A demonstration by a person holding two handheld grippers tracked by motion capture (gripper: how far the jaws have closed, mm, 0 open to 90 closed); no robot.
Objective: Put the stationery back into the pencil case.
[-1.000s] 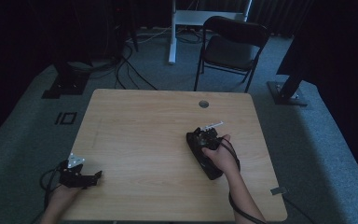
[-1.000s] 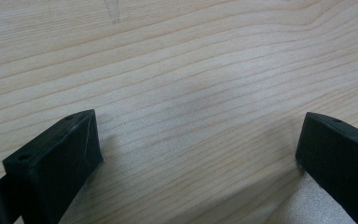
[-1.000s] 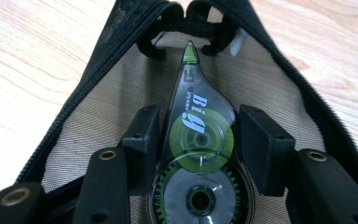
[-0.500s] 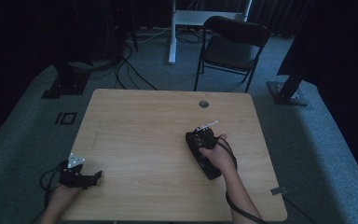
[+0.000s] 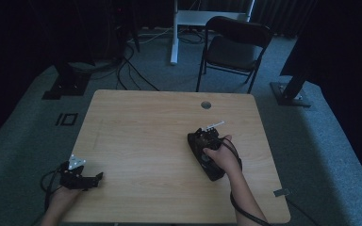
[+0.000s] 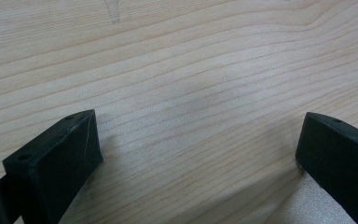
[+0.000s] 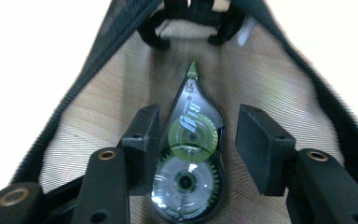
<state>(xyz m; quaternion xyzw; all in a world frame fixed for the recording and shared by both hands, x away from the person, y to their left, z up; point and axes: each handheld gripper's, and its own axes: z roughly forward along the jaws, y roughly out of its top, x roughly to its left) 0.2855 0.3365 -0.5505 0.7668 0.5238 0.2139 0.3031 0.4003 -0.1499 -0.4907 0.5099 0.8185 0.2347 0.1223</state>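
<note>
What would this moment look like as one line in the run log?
right gripper: open around correction tape, inside mesh pouch | left gripper: open over table

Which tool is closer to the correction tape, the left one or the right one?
Right. The right tool has the correction tape lying between its jaws. The left tool rests far away, near the table's front left corner.

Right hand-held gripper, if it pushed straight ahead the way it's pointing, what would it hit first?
The correction tape dispenser already lies between the right hand-held gripper jaws, touching one pad. Going on, it would probably meet the narrow end of the mesh pouch, though depth is unclear.
</note>
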